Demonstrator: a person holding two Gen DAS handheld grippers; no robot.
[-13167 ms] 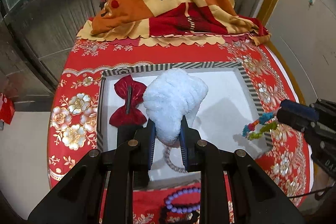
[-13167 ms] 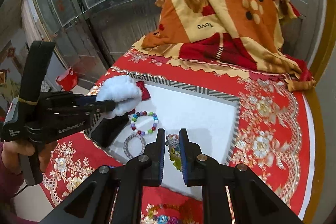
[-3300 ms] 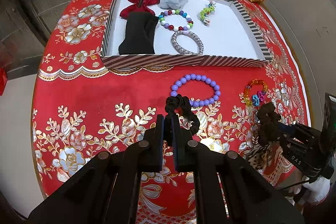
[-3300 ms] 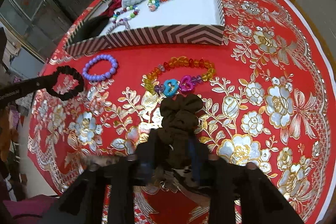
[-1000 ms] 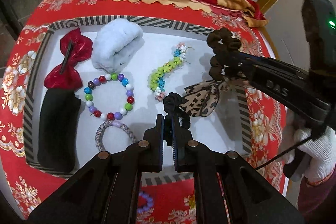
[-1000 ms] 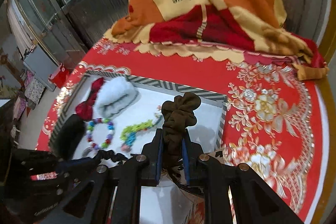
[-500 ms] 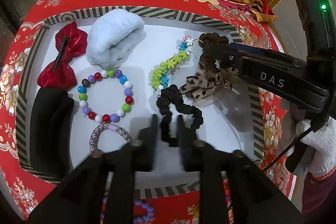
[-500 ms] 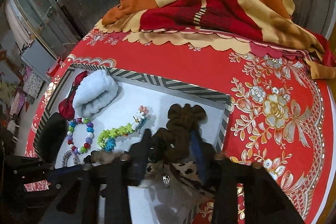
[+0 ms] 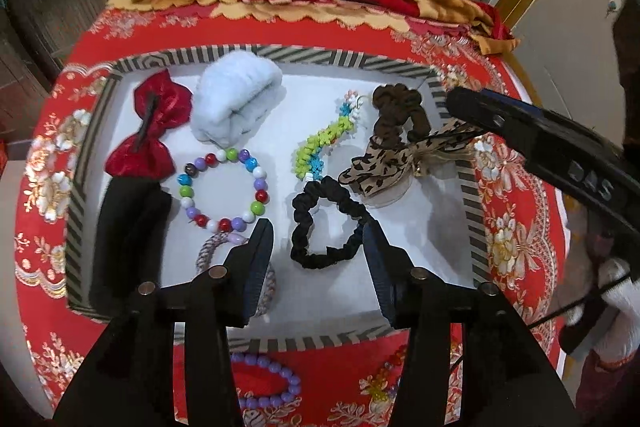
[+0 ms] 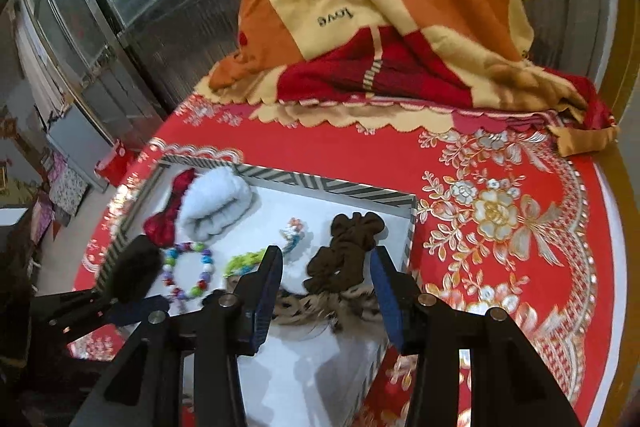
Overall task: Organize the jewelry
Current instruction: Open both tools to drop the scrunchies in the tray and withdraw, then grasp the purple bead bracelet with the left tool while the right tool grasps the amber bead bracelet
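Note:
A white tray with a striped rim (image 9: 472, 187) (image 10: 344, 187) holds hair ties and bracelets. My left gripper (image 9: 318, 247) is open just above a black scrunchie (image 9: 324, 223) lying in the tray. My right gripper (image 10: 326, 287) is open over a brown scrunchie (image 10: 346, 247) (image 9: 396, 115) and a leopard-print bow (image 9: 380, 163) (image 10: 312, 307) lying near the tray's right rim. The tray also holds a red bow (image 9: 154, 131), a white fluffy band (image 9: 236, 103), a multicoloured bead bracelet (image 9: 224, 187), a green beaded strand (image 9: 324, 143), a black cloth band (image 9: 128, 227) and a braided ring (image 9: 216, 247).
A purple bead bracelet (image 9: 268, 387) and a coloured bead bracelet (image 9: 392, 371) lie on the red floral tablecloth (image 10: 500, 227) in front of the tray. A folded orange and red blanket (image 10: 380, 27) lies at the far side of the table.
Both grippers have opened and let go: the black scrunchie, the brown scrunchie and the leopard bow now lie in the tray. Both grippers have drawn back a little.

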